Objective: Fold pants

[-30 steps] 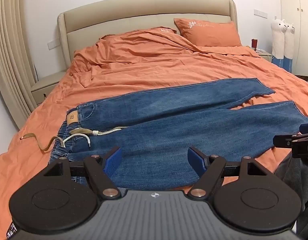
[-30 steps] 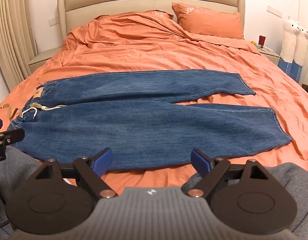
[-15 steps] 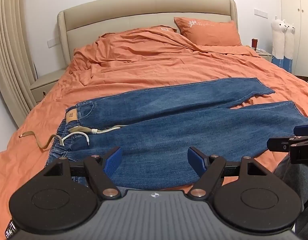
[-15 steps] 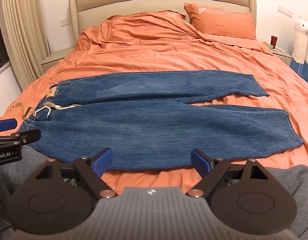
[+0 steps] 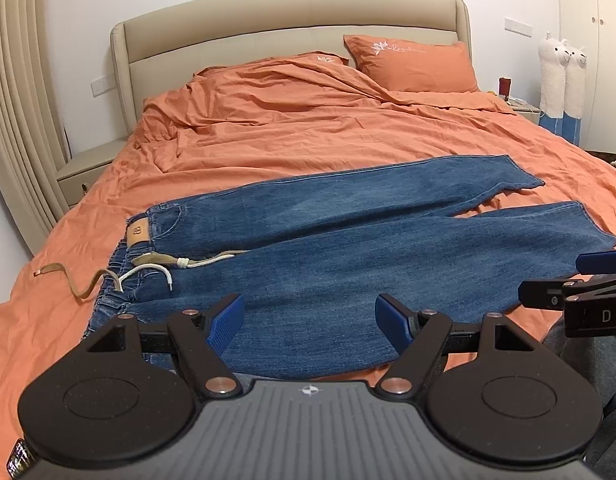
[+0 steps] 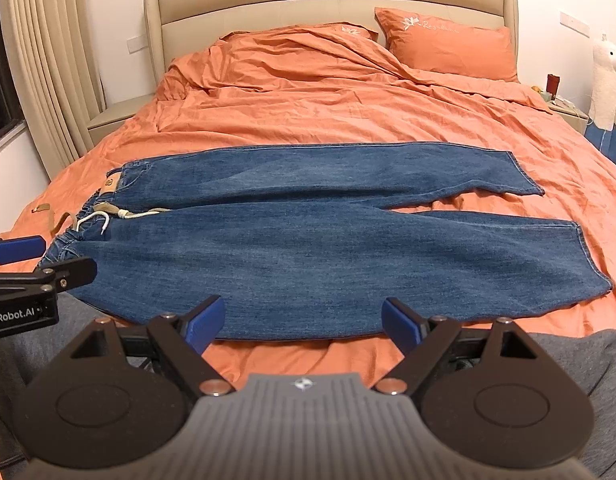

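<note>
Jeans (image 6: 308, 236) flat on bed (image 6: 308, 112), both hand-held grippers wide open, empty.
Right hand-held gripper (image 6: 302, 324) view shows both hems; left hand-held gripper (image 5: 310, 318) view crops the near one.

Lying flat across the bed (image 6: 308, 112): pants (image 6: 308, 240), waistband to the left, legs stretching right, one behind the other. Resting behind, against the headboard (image 6: 268, 12): a pillow (image 6: 448, 46). Standing right of the bed: a nightstand (image 6: 568, 114).

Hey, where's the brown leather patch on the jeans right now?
The leather patch sits on the waistband at the left end of the jeans in both views, just above the white drawstring.
</note>
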A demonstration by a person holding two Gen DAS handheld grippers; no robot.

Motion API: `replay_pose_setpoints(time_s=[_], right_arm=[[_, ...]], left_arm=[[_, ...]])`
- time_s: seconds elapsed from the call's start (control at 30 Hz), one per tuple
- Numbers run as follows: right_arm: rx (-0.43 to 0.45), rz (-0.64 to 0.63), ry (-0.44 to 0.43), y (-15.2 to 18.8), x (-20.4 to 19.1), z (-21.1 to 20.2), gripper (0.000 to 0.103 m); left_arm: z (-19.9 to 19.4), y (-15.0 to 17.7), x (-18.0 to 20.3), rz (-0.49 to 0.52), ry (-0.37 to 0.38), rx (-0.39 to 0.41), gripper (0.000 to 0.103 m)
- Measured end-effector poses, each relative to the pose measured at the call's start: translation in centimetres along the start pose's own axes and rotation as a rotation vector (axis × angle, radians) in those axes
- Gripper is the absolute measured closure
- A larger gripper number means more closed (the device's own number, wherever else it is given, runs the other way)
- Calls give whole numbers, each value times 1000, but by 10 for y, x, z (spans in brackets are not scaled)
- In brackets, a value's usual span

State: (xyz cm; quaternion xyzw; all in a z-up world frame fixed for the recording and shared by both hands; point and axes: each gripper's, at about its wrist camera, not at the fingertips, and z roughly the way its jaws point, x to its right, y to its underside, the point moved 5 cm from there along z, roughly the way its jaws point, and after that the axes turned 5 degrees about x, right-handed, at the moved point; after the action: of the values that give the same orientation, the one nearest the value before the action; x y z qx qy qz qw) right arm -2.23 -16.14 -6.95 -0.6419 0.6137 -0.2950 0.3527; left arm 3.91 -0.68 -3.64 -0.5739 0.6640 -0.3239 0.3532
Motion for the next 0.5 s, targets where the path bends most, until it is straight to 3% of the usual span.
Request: replay_pose_setpoints(time_s=[0.5], right_arm=[[4,-2,-7,3,3,-2,21]], left_arm=[[-2,-2,1,0,-1,-1,16]])
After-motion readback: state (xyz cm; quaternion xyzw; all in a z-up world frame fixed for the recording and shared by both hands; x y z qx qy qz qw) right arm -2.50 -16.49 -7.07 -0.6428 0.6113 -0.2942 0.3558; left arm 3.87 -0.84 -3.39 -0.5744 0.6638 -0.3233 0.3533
